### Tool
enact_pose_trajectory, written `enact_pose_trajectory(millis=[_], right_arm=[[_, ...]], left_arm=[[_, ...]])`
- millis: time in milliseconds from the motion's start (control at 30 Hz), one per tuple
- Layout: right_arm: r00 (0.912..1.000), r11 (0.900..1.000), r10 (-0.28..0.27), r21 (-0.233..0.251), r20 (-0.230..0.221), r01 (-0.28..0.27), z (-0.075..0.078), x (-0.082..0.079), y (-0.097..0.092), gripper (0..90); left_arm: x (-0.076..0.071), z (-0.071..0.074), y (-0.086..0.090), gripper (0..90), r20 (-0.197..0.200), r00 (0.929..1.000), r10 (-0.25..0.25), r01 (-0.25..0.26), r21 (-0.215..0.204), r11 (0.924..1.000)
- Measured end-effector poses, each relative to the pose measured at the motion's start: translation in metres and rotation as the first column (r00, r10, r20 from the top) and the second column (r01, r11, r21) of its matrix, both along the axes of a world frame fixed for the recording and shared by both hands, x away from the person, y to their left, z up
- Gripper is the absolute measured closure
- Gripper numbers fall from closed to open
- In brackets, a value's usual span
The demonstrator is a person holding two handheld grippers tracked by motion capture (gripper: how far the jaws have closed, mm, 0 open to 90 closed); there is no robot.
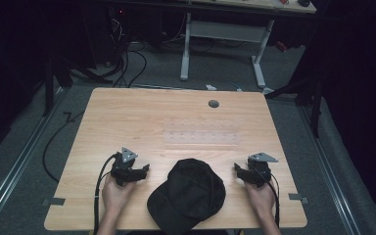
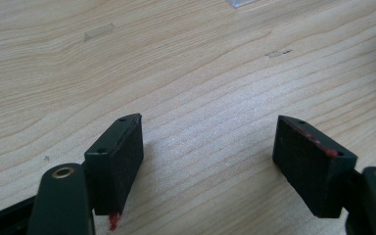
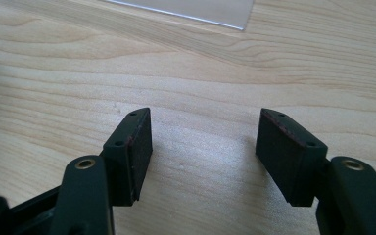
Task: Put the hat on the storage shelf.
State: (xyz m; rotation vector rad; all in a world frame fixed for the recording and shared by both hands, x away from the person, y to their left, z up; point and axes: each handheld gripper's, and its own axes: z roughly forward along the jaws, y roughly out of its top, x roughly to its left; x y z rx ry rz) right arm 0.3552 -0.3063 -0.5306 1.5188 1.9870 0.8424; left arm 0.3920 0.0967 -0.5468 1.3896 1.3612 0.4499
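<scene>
The left gripper [image 1: 144,169] sits in the lower left of the high view, its jaws spread apart with bare wood between them, as the left gripper view [image 2: 208,147] confirms. The right gripper [image 1: 237,169] mirrors it at the lower right, jaws likewise wide and holding nothing; its own view [image 3: 204,142] shows plain tabletop between the pads. Between the two, at the bottom centre of the high view, lies a black cap [image 1: 188,193], brim toward the near edge of the wooden table [image 1: 127,112]. Neither gripper touches it. A clear plastic strip [image 1: 201,137] lies just beyond the cap, mid-frame. The work appears not yet begun: reaching and gripping the cap remain.
</scene>
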Motion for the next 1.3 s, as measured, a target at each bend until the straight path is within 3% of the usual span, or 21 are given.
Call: enact_pose_trajectory(millis=[733, 1300], right_arm=[[1.0, 1.0, -0.003, 0.0, 0.0, 0.003, 0.0001, -0.0007, 0.0004, 39.1], [0.9995, 0.9995, 0.03, 0.013, 0.01, -0.03, 0.0051, -0.0058, 0.0011, 44.5]], left_arm=[[-0.0001, 0.0, 0.0, 27.1, -0.001, 1.0, -0.001, 0.001, 0.001, 1.0], [-0.0002, 0.0, 0.0, 27.0, -0.002, 1.0, 0.0, 0.0, 0.002, 1.0]])
